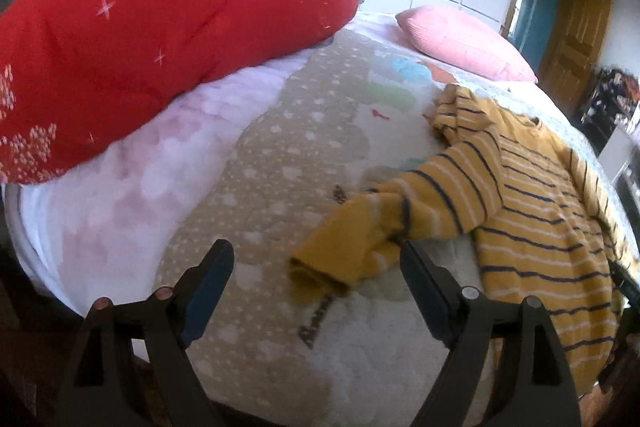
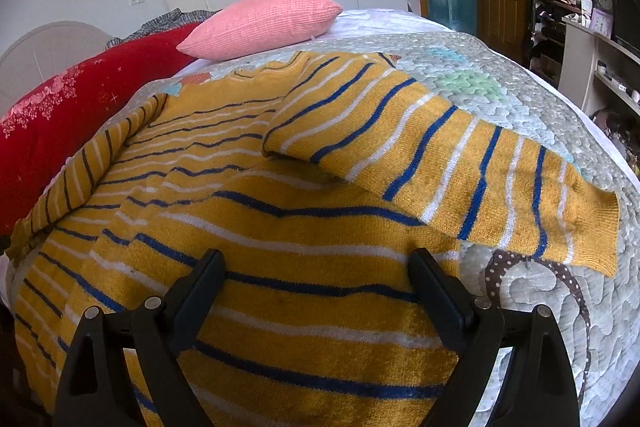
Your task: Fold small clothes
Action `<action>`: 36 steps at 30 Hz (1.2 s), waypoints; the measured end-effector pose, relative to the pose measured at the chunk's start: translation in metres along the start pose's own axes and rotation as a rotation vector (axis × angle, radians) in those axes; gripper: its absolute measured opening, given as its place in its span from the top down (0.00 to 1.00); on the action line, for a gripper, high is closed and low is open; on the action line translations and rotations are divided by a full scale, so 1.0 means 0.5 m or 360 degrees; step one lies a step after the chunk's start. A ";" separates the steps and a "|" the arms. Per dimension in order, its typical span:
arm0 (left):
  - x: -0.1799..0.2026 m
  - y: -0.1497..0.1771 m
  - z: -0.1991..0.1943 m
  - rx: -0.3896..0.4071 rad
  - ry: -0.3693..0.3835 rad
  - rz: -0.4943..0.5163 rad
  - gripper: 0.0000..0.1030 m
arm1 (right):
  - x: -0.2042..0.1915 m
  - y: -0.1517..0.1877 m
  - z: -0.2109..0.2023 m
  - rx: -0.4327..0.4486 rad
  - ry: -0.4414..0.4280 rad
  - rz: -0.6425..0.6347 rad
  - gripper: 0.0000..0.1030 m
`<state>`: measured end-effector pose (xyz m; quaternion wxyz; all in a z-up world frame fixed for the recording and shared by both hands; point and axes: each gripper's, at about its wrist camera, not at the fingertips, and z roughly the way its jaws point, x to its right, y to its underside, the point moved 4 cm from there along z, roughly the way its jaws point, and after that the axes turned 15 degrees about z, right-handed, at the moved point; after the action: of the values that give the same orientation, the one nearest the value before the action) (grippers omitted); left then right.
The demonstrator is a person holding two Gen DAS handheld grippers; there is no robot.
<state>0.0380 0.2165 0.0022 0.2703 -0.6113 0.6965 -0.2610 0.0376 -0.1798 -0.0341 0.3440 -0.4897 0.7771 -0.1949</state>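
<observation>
A small yellow sweater (image 2: 256, 211) with blue and white stripes lies flat on the quilted bed (image 2: 532, 299). Its right sleeve (image 2: 460, 163) stretches out to the right. In the left wrist view the sweater (image 1: 532, 215) lies at the right, and its left sleeve (image 1: 372, 235) is bunched, its cuff lying just ahead of my left gripper (image 1: 316, 263). The left gripper is open and empty, the cuff close to its right finger. My right gripper (image 2: 316, 267) is open and empty, hovering over the sweater's lower body.
A red quilt (image 1: 160, 47) is heaped at the left of the bed, also in the right wrist view (image 2: 80, 115). A pink pillow (image 2: 260, 23) lies at the bed's far end. White wardrobes, a wooden door and cluttered shelves (image 2: 580, 39) stand beyond.
</observation>
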 end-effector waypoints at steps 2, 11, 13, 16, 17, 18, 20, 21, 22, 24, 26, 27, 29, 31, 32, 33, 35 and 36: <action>-0.008 -0.001 0.018 0.0003 0.0104 -0.0020 0.17 | -0.001 0.000 0.000 0.0000 0.0009 -0.0006 0.07; 0.008 -0.030 0.103 -0.0124 0.0268 -0.0012 0.88 | -0.012 0.002 0.008 -0.0015 0.0104 -0.0073 0.07; -0.060 -0.056 0.098 -0.0113 0.0192 -0.0137 0.89 | -0.016 0.004 0.010 -0.0021 0.0124 -0.0088 0.07; -0.188 -0.103 0.063 -0.0051 -0.0081 -0.0279 0.90 | -0.019 0.004 0.014 -0.0028 0.0151 -0.0108 0.06; -0.226 -0.117 0.050 -0.0033 -0.0160 -0.0322 0.90 | -0.021 0.004 0.016 -0.0028 0.0156 -0.0111 0.06; -0.257 -0.128 0.038 -0.0019 -0.0217 -0.0354 0.90 | -0.020 0.004 0.016 -0.0027 0.0159 -0.0111 0.06; -0.311 -0.159 0.020 0.0002 -0.0252 -0.0402 0.90 | -0.020 0.005 0.016 -0.0025 0.0159 -0.0111 0.06; -0.320 -0.172 0.016 0.0001 -0.0255 -0.0399 0.90 | -0.020 0.004 0.017 -0.0024 0.0159 -0.0111 0.06; -0.319 -0.188 0.014 -0.0002 -0.0263 -0.0370 0.90 | -0.020 0.004 0.017 -0.0026 0.0158 -0.0111 0.06; -0.292 -0.211 0.013 -0.0007 -0.0288 -0.0281 0.90 | -0.020 0.004 0.017 -0.0025 0.0155 -0.0110 0.06; -0.257 -0.229 0.012 -0.0003 -0.0278 -0.0217 0.90 | -0.020 0.004 0.016 -0.0022 0.0151 -0.0107 0.06; -0.229 -0.241 0.009 0.0007 -0.0243 -0.0191 0.90 | -0.020 0.004 0.015 -0.0021 0.0148 -0.0105 0.06; -0.177 -0.265 0.002 0.0025 -0.0157 -0.0157 0.90 | -0.019 0.003 0.014 -0.0019 0.0137 -0.0099 0.06; -0.092 -0.298 -0.006 0.0048 -0.0052 -0.0082 0.90 | -0.019 0.004 0.012 -0.0014 0.0125 -0.0090 0.06; -0.051 -0.314 -0.009 0.0058 -0.0009 -0.0036 0.90 | -0.018 0.004 0.011 -0.0014 0.0118 -0.0084 0.06; -0.006 -0.328 -0.012 0.0067 0.0033 0.0015 0.90 | -0.017 0.002 0.009 -0.0021 0.0110 -0.0075 0.06; 0.115 -0.365 -0.018 0.0087 0.0136 0.0158 0.90 | -0.017 -0.004 -0.003 -0.0053 0.0119 -0.0058 0.07; 0.171 -0.379 -0.018 0.0094 0.0181 0.0218 0.90 | -0.017 -0.008 -0.019 -0.0050 0.0096 -0.0033 0.11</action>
<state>0.1572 0.1100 0.1354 0.2653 -0.5383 0.7429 -0.2966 0.0356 -0.1745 -0.0222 0.3106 -0.4971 0.7849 -0.2009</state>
